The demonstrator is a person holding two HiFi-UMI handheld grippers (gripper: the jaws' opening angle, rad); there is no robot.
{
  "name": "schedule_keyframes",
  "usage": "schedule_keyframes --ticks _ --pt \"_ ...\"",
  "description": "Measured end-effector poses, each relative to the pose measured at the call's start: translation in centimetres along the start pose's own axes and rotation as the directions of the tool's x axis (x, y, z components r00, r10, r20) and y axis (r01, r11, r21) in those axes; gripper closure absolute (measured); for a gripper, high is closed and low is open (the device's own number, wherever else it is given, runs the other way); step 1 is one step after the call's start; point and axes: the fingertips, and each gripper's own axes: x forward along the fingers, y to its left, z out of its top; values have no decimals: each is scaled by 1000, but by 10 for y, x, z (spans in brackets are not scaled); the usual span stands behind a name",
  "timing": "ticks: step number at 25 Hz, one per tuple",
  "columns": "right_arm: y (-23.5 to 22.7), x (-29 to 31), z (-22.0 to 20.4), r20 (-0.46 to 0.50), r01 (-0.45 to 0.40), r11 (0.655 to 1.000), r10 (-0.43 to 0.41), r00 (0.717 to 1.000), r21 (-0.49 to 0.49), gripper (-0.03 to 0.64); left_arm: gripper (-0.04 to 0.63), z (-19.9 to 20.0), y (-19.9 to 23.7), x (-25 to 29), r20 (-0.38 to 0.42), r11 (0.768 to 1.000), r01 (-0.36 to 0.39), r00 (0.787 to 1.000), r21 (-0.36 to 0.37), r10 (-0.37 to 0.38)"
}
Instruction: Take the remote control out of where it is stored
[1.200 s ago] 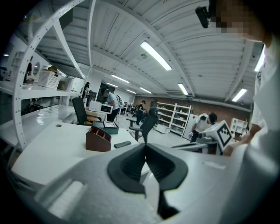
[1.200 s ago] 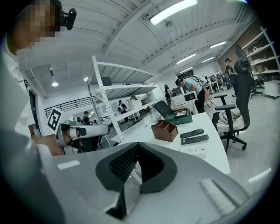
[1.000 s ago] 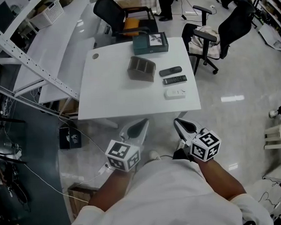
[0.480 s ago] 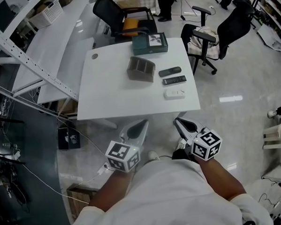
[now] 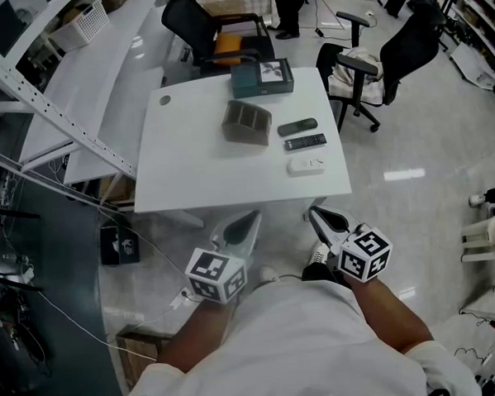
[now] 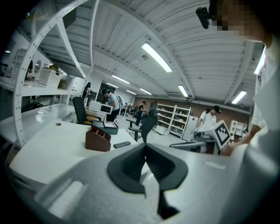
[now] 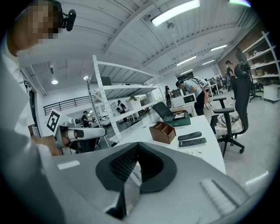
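On the white table (image 5: 196, 167) stands a brown wooden holder (image 5: 248, 123) with open compartments; its contents cannot be made out. To its right lie two black remote controls (image 5: 298, 127) (image 5: 306, 141) and a white remote (image 5: 306, 165). My left gripper (image 5: 250, 218) and right gripper (image 5: 315, 215) hover side by side just off the table's near edge, both shut and holding nothing. The holder (image 6: 98, 139) shows again in the left gripper view, and the holder (image 7: 162, 132) and black remotes (image 7: 190, 136) show in the right gripper view, all well beyond the shut jaws.
A dark green box (image 5: 263, 77) sits at the table's far edge. Office chairs (image 5: 214, 33) (image 5: 364, 63) stand behind and to the right of the table. A metal shelving frame (image 5: 53, 120) runs along the left. Cables lie on the floor (image 5: 142, 248) below the table's left corner.
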Motion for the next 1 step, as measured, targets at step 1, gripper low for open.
schedule_keyframes --ticks 1 --pt "0 0 0 0 1 1000 -1 1000 0 611 592 0 0 0 1 1000 1 1000 0 -1"
